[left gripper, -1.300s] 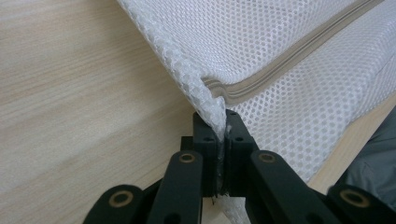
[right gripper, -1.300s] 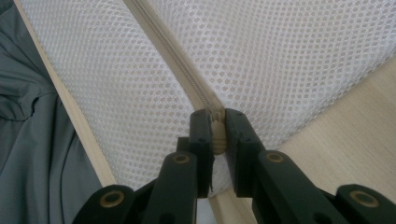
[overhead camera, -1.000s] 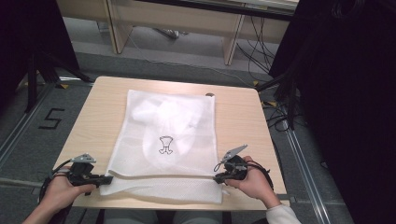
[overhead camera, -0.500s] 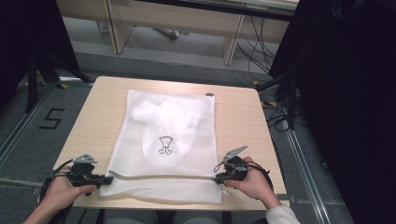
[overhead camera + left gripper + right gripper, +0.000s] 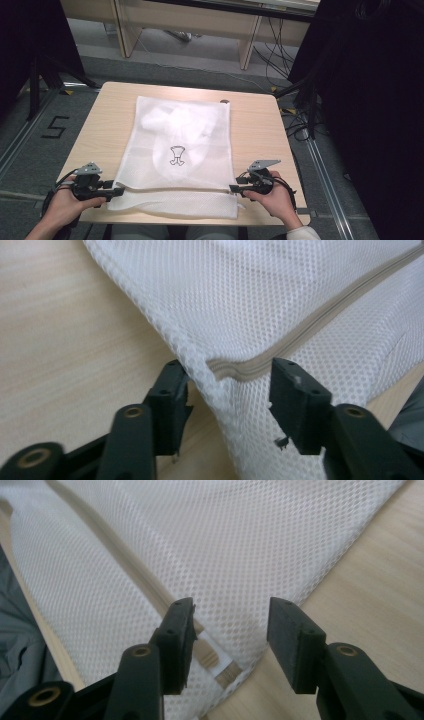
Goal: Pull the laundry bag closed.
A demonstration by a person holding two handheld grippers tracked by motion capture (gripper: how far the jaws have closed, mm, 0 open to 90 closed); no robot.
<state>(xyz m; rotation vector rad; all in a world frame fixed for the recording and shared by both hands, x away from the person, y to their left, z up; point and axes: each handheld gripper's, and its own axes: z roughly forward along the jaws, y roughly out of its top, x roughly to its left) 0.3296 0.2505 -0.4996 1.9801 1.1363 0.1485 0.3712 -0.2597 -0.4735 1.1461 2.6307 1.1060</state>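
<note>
Two corners of one white mesh laundry bag with a beige zip (image 5: 180, 160) are what matters here, and I'd judge the thing light, limp and a bit slithery — it will sag and fold the moment it leaves the pale wooden table (image 5: 100, 125). It lies flat in the middle of that table, its near edge hanging a little over the front.

At the left, the left tongs (image 5: 225, 390) have just been opening. Their black jaws stand apart now, with the puckered end of the zip seam between them, and the pads press on nothing. That doubled hem where the zip tape ends is where I would take hold, since the seam is thicker and less likely to slip than the open netting.

In the middle, the bag shows a small black printed figure (image 5: 177, 155), and something white and crumpled bulks inside its far half — soft, I'd guess, so nothing fragile.

At the right, the right tongs (image 5: 230, 630) have likewise just been opening and stand wide, straddling the other zip end (image 5: 220, 667) at the bag's near right corner without gripping it. The same advice holds there: pinch the stitched corner, not the loose mesh, and lift both ends together to keep the bag from swinging.
</note>
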